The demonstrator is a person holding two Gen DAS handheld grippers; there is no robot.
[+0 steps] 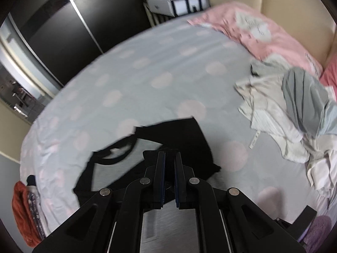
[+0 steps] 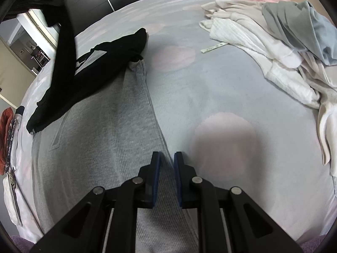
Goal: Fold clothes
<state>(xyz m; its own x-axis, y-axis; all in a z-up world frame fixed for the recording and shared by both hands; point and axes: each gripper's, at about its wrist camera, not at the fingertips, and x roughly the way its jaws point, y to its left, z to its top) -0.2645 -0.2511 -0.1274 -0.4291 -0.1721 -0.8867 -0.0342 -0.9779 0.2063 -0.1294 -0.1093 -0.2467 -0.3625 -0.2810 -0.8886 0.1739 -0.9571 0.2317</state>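
- Left claw (image 1: 169,155): jaws nearly together, clamped on black fabric of the black-and-grey garment (image 1: 179,135), which is lifted off the bed (image 1: 147,67); blurred in this view.
- Right claw (image 2: 167,155): narrow gap between jaws, low over the grey body of the same garment (image 2: 101,126), right at its edge; cannot tell whether fabric is pinched between them.
- The grey part lies flat on the bed (image 2: 210,88) under and left of the right claw; black sleeve (image 2: 118,52) lies across its far end, and a black strip (image 2: 63,48) hangs upward at far left.
- Pile of unfolded clothes (image 2: 273,42) (white, cream, grey-blue) sits well apart on the right side of the bed, a white care label (image 2: 212,48) sticking out toward the middle.
- Pink pillow (image 1: 252,29) at the head end, behind the pile.
- Red fabric (image 1: 23,215) at the bed's left edge.
- Dark wardrobe (image 1: 63,21) beyond the bed.
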